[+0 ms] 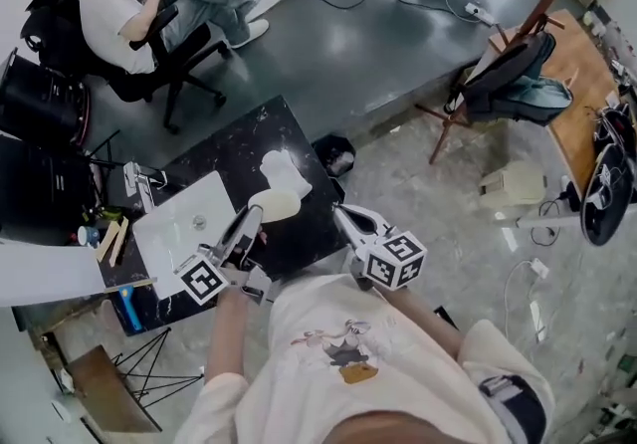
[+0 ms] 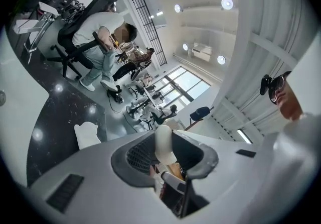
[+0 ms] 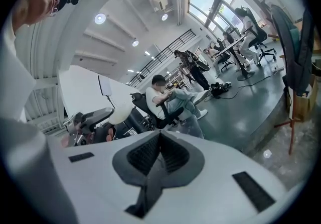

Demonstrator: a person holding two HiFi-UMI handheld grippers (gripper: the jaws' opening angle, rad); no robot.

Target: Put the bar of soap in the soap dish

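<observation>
A cream bar of soap (image 1: pixel 274 204) hangs just above the black marble counter (image 1: pixel 239 138), with my left gripper (image 1: pixel 256 216) shut on its near end. In the left gripper view the soap (image 2: pixel 163 141) stands up between the jaws of the left gripper (image 2: pixel 168 153). The white soap dish (image 1: pixel 285 173) lies on the counter just beyond the soap; it also shows as the white dish (image 2: pixel 86 135) to the left. My right gripper (image 1: pixel 340 213) hovers past the counter's right edge, its pads (image 3: pixel 150 150) pressed together with nothing between them.
A white sink (image 1: pixel 184 228) with a faucet (image 1: pixel 141 179) is set in the counter's left part. Wooden sticks (image 1: pixel 111 241) and a blue brush (image 1: pixel 129 309) lie by it. A black bin (image 1: pixel 334 154) stands on the floor. A person sits in an office chair (image 1: pixel 149 34) beyond.
</observation>
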